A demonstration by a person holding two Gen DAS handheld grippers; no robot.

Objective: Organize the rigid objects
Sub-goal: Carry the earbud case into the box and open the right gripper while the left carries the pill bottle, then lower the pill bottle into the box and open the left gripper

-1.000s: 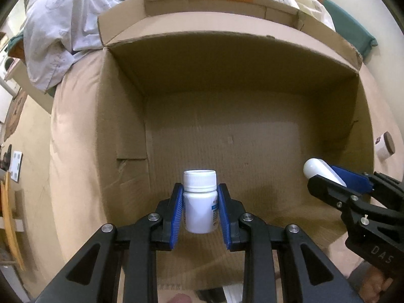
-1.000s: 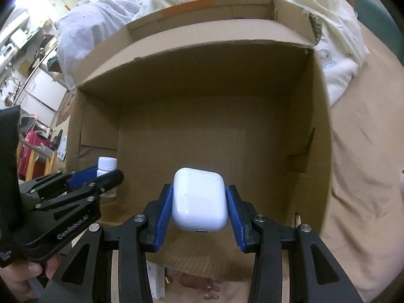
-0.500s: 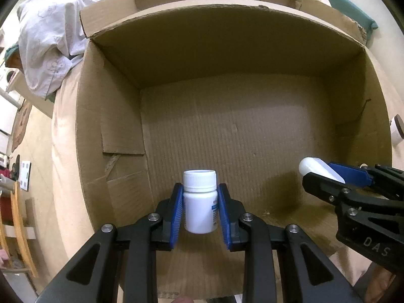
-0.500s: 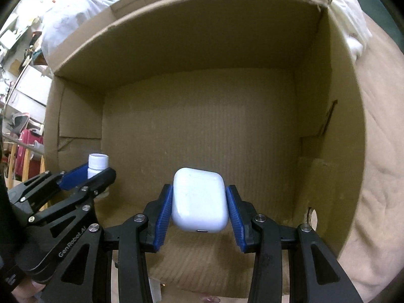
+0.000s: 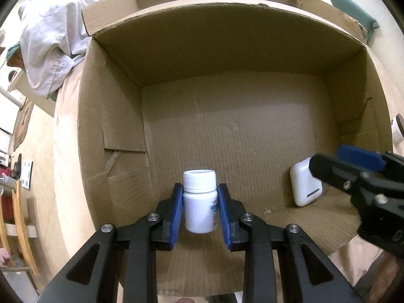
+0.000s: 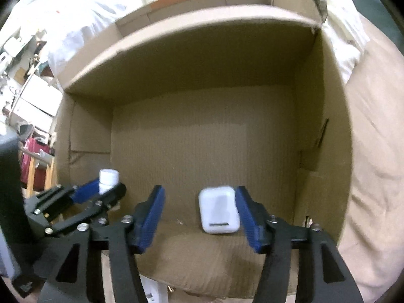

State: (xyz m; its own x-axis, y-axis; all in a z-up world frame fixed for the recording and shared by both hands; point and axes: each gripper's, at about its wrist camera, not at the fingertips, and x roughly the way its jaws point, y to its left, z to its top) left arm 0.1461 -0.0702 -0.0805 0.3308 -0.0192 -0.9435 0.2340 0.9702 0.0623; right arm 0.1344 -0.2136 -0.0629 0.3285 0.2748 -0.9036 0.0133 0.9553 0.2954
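Earbud case (image 6: 218,210) seemingly on box floor (image 6: 202,139)

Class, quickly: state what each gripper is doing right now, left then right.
Left gripper: jaws starting to open, white pill bottle between its pads.
Right gripper: jaws opening, white earbud case released inside the cardboard box.

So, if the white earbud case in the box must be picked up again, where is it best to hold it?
Grip the earbud case across its two narrow sides, coming from above. It lies on the box floor, broad face up, and the opening right tool already straddles it that way.
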